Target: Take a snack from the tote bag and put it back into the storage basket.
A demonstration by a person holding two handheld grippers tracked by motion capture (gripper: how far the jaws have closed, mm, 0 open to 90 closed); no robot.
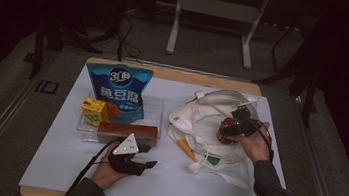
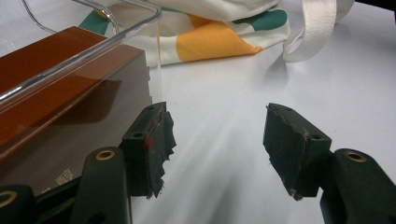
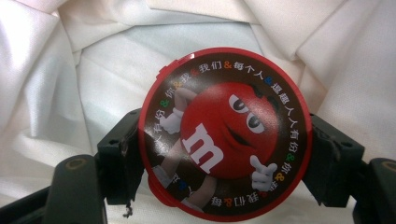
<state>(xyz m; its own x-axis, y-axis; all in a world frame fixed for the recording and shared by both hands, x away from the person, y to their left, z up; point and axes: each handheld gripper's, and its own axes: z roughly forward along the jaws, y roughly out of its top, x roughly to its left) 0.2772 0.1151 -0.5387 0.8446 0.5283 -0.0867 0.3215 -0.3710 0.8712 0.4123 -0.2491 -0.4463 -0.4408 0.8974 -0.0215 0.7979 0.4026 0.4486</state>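
I count two grippers at work. My right gripper (image 1: 233,128) is clamped across one round red candy tub (image 3: 224,133), a jaw pressing on each side of its lid; in the right gripper view the lid faces me, with white cloth folds behind it. From the high view the tub hangs over the mouth of the one white tote bag (image 1: 200,119), which lies crumpled on the right half of the table (image 1: 53,164). My left gripper (image 2: 217,149) rests low on the table near its front edge, jaws standing apart with nothing between them; the left jaw sits just beside the corner of the one clear tray (image 2: 112,35). I count three things in that tray: one blue snack pouch (image 1: 118,88) standing upright at the back, one small yellow carton (image 1: 94,110) at its left, and one long brown box (image 1: 127,131) along the front wall.
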